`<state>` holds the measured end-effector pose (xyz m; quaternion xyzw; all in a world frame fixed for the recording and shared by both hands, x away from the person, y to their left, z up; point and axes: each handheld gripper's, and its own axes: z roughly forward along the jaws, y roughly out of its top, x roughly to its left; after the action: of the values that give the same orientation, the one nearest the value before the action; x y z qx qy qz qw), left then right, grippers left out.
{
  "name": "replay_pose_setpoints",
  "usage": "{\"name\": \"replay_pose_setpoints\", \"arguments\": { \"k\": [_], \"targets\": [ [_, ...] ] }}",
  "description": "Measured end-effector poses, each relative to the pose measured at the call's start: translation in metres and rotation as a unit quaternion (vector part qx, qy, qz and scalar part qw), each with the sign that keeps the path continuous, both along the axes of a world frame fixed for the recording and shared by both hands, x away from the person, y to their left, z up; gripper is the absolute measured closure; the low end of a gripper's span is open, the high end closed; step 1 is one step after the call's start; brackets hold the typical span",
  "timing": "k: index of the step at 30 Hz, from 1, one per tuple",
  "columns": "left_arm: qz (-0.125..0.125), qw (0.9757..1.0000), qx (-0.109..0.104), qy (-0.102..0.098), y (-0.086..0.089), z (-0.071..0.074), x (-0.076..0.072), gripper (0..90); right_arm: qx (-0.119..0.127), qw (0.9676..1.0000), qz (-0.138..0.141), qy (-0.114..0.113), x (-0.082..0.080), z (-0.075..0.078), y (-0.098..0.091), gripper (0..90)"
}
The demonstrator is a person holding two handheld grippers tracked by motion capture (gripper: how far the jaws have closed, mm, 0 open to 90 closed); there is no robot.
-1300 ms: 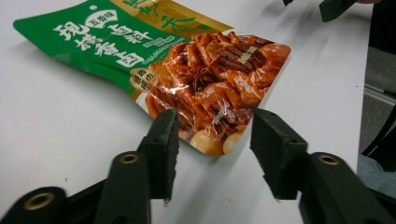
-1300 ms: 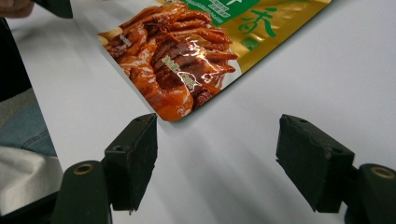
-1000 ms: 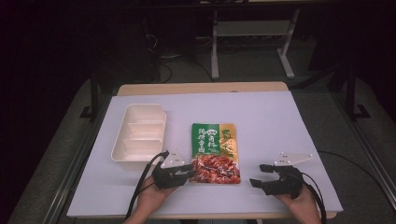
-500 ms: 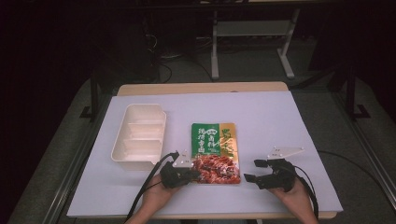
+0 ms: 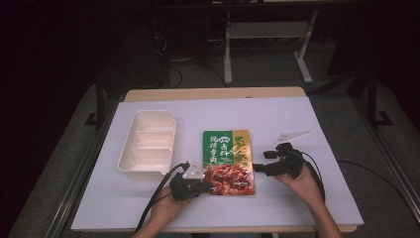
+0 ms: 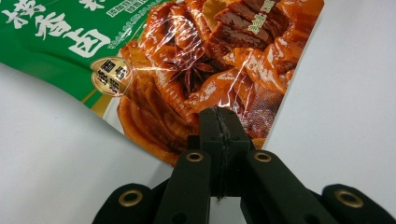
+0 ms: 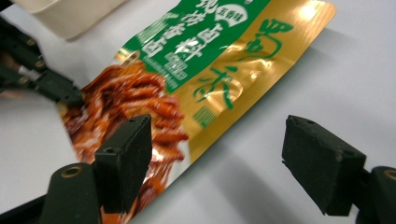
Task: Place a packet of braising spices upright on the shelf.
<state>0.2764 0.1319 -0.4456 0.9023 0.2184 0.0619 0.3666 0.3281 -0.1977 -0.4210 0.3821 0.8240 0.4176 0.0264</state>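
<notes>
Two grippers: left gripper (image 5: 205, 184) pinches the pouch (image 5: 228, 159) (white table (image 5: 297, 114), dark room), right gripper (image 5: 261, 162) gapes.

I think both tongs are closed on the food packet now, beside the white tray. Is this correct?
Not quite. Only the left tongs are closed on the food packet. The right tongs are open beside its edge, as the right gripper view shows. The white tray lies beside it.

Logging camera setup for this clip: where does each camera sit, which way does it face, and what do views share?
High view: above the person's side, looking forward and down on the white table; both forearms enter below.
Left gripper view: rides the left hand-held gripper, its jaws closed on the green-and-orange printed food pouch.
Right gripper view: rides the right hand-held gripper, jaws apart.
All three share the pouch.
</notes>
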Motion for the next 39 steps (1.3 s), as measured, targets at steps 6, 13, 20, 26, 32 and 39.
{"name": "replay_pose_setpoints", "arguments": {
  "k": [6, 13, 20, 26, 32, 39],
  "targets": [
    [0.004, 0.9997, -0.022, 0.001, 0.004, -0.004, 0.000, 89.8, -0.012, 0.9998, -0.006, 0.014, 0.023, 0.005, 0.009, 23.5],
    [0.005, 0.9997, -0.023, 0.001, 0.004, -0.004, 0.000, 89.8, -0.019, 0.9995, -0.007, 0.024, 0.051, 0.013, 0.017, 23.8],
    [0.003, 0.9998, -0.022, 0.001, 0.004, -0.004, 0.000, 89.8, -0.012, 0.9993, -0.018, 0.029, 0.073, 0.013, 0.022, 24.6],
    [0.001, 0.9998, -0.022, 0.001, 0.004, -0.004, 0.000, 89.8, -0.025, 0.9983, -0.025, 0.047, 0.088, -0.001, 0.029, 28.0],
    [0.001, 0.9998, -0.022, 0.000, 0.004, -0.004, 0.000, 89.8, -0.012, 0.9973, -0.028, 0.068, 0.096, -0.014, 0.033, 36.8],
    [0.001, 0.9998, -0.021, 0.000, 0.004, -0.003, 0.000, 89.8, 0.005, 0.9973, -0.016, 0.072, 0.094, -0.014, 0.032, 55.1]
  ]
}}
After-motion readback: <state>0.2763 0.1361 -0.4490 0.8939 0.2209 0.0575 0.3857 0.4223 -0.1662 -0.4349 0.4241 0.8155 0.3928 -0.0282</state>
